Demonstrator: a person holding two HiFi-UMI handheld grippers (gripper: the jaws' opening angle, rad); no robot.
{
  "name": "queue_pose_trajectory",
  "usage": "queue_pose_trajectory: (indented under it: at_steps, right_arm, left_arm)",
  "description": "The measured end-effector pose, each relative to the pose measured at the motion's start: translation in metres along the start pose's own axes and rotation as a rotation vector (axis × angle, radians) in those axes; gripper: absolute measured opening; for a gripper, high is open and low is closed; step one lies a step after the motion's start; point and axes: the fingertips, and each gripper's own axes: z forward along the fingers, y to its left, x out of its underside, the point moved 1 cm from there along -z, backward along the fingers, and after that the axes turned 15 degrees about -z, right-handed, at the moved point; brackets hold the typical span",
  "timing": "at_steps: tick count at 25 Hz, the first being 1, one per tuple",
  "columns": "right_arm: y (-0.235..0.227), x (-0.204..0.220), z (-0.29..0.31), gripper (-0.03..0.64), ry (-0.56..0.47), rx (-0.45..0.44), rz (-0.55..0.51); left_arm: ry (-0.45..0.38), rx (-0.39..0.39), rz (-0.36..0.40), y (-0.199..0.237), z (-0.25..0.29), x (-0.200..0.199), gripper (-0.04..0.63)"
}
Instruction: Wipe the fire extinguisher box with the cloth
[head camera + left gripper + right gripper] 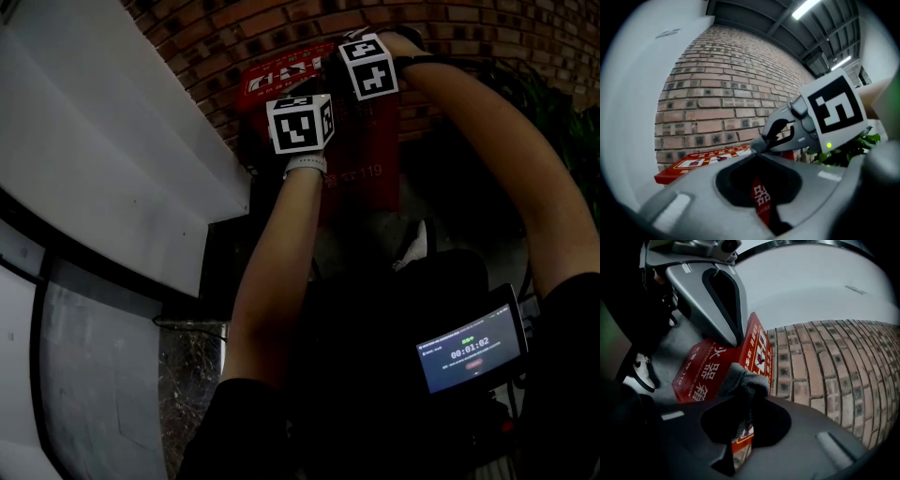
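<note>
The fire extinguisher box (pixel 705 373) is standing against the brick wall (pixel 820 366), its red front facing outward. The right gripper (pixel 740 401) is hovering over the box's top edge, its fingers clamping a bunched grey cloth (pixel 744 380). Whether the cloth is touching the box cannot be told. The left gripper (pixel 757 151) is pointing down at the box front, just beside the right gripper, fingers closed together and holding nothing.
</note>
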Motion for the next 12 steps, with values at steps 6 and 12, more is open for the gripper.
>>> queue_pose_trajectory:
  at_steps: [6,12]
  right_arm:
    - [0.019,0.042,-0.009,0.029,0.04,-0.002,0.032]
    - [0.033,0.074,-0.021,0.029,0.084,0.002,0.045]
  left_arm:
    - [0.015,0.036,0.008,-0.032,0.019,0.008,0.003]
    - [0.017,0.076,0.011,-0.062,0.032,0.012,0.003]
